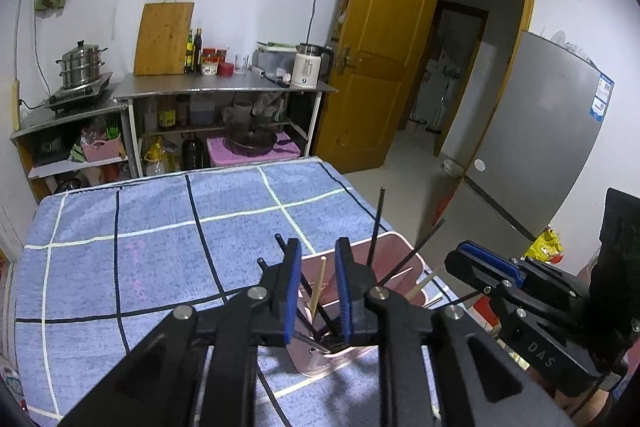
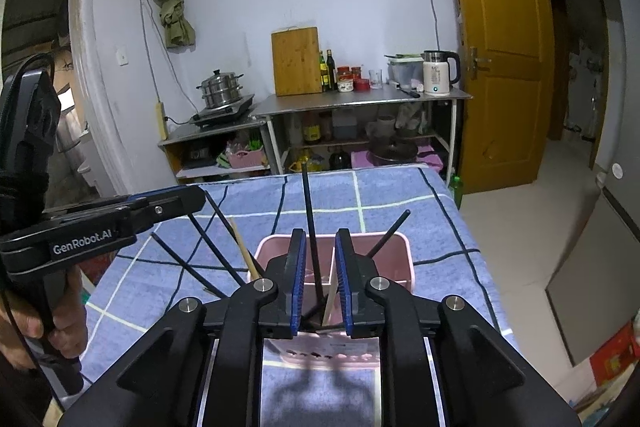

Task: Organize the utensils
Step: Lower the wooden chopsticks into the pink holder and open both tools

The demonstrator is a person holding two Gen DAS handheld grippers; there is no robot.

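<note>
Chopsticks stand and lean inside a pink basket (image 2: 396, 247) that sits on a table covered with a blue checked cloth (image 1: 160, 247), close to the cloth's near right corner. The basket is split into compartments.

From the right wrist view, the right claw (image 2: 320, 283) hangs directly above the basket. Its blue-padded jaws are a little apart, with a gap showing on both sides of a black chopstick (image 2: 310, 223) that rises between them; the pads do not press on it. A pale wooden chopstick (image 2: 331, 301) leans low in the same gap, also untouched. Another black chopstick (image 2: 390, 233) slants out toward the basket's far right.

From the left wrist view, the left claw (image 1: 318, 291) hovers over the basket's left end, its jaws likewise slightly apart. A wooden chopstick (image 1: 318, 287) stands between the pads without being clamped, and dark chopsticks (image 1: 376, 223) angle out beyond the claw.

Each claw shows in the other's camera, held just beside its partner; a hand (image 2: 48, 331) grips the left claw's handle.
</note>
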